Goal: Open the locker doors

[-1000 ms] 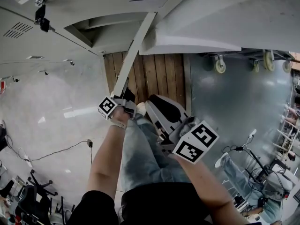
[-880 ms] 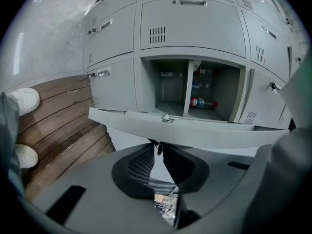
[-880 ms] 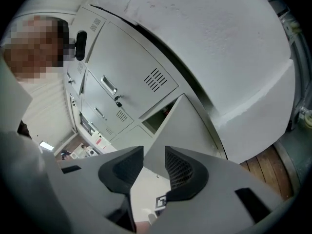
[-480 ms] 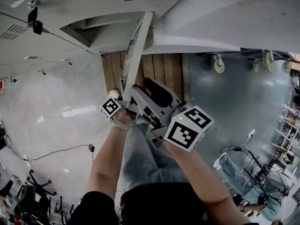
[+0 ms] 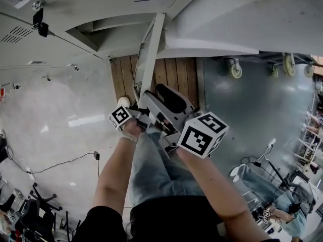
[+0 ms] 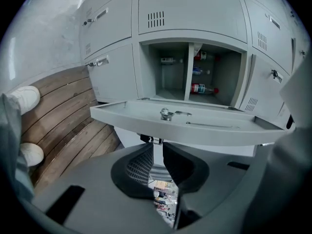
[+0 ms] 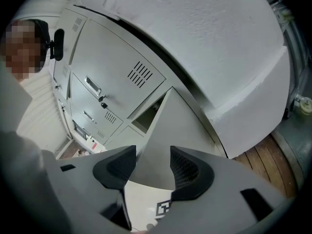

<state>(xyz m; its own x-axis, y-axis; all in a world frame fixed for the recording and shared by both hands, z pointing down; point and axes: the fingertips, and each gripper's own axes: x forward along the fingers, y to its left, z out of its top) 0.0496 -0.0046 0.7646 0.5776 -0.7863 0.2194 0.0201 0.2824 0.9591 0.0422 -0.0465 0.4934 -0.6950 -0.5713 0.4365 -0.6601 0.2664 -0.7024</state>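
Observation:
The grey locker door (image 6: 204, 130) stands swung open, lying across the left gripper view like a slab with its lock on the near edge. My left gripper (image 6: 157, 152) is shut on the thin handle tab under that edge. In the head view the door (image 5: 150, 49) shows edge-on, and the left gripper (image 5: 135, 111) sits at its lower end. My right gripper (image 5: 154, 94) is beside it at the same edge. Its jaws are opening, with the door panel (image 7: 170, 126) showing between them and the right gripper (image 7: 152, 162) pads not pressing on it.
The open compartment (image 6: 170, 72) holds bottles (image 6: 201, 87) on its right side. Closed locker doors (image 7: 102, 99) surround it. Wooden flooring (image 5: 171, 77) runs under the lockers. A wheeled cart's casters (image 5: 236, 69) stand at the right. My shoes (image 6: 24, 97) are at the left.
My right gripper has moved up and left to the door's edge, and its jaws have gone from nearly shut to wide. The left gripper has stayed clamped in place.

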